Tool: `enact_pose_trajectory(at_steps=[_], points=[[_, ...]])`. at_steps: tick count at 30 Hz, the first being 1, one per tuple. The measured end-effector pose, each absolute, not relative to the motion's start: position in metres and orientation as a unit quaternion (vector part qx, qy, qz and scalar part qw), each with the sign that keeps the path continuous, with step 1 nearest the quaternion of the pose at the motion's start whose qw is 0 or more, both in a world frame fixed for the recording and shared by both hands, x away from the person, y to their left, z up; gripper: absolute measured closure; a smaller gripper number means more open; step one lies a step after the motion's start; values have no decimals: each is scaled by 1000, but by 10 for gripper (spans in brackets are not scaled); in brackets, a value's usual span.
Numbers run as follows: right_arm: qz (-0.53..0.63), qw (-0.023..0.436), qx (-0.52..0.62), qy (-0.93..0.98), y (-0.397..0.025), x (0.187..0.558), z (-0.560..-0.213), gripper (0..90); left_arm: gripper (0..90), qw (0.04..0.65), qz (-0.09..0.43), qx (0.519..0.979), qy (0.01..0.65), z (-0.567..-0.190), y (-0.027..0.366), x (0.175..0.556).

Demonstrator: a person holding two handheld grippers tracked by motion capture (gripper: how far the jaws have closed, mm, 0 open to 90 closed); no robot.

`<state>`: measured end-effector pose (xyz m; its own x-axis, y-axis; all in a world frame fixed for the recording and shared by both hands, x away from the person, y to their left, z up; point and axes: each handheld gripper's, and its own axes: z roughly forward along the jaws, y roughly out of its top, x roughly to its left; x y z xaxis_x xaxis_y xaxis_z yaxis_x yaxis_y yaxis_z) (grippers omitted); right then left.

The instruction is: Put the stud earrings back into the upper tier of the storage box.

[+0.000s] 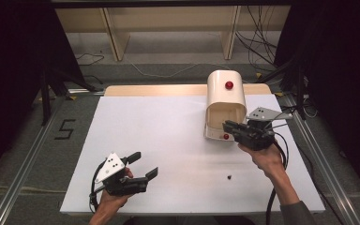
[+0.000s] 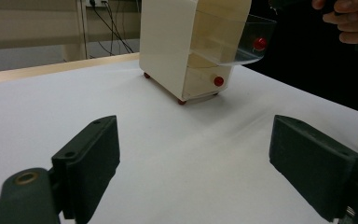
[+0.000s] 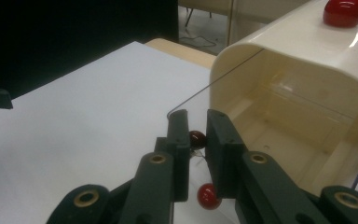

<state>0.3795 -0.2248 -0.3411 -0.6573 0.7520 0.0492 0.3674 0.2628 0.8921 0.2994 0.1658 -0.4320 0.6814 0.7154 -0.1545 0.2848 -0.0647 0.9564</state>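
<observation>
A cream bread box (image 1: pixel 225 96) with a rounded top stands at the far right of a white table (image 1: pixel 168 150). Its clear lid (image 2: pixel 242 39) is swung partway up, held by the right tongs (image 3: pixel 196 135), which are closed on the lid's small red knob (image 3: pixel 197 138). A second red knob (image 3: pixel 208 196) sits lower on the box front. The left tongs (image 1: pixel 143 164) rest near the table's front edge, well apart from the box, their jaws spread wide and holding nothing.
</observation>
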Motion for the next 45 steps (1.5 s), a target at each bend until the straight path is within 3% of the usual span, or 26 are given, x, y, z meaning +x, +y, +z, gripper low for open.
enact_pose_trajectory(at_steps=[29,33,45], points=[[463,227,416,749,-236,402,-352,789,159,585,183,707,353,-432,166,299],[468,218,416,749,-236,401,-351,659,159,585,183,706,353,-431,166,299],[508,194,376,751,-229,378,-330,429,159,586,182,706,353,-431,167,299]])
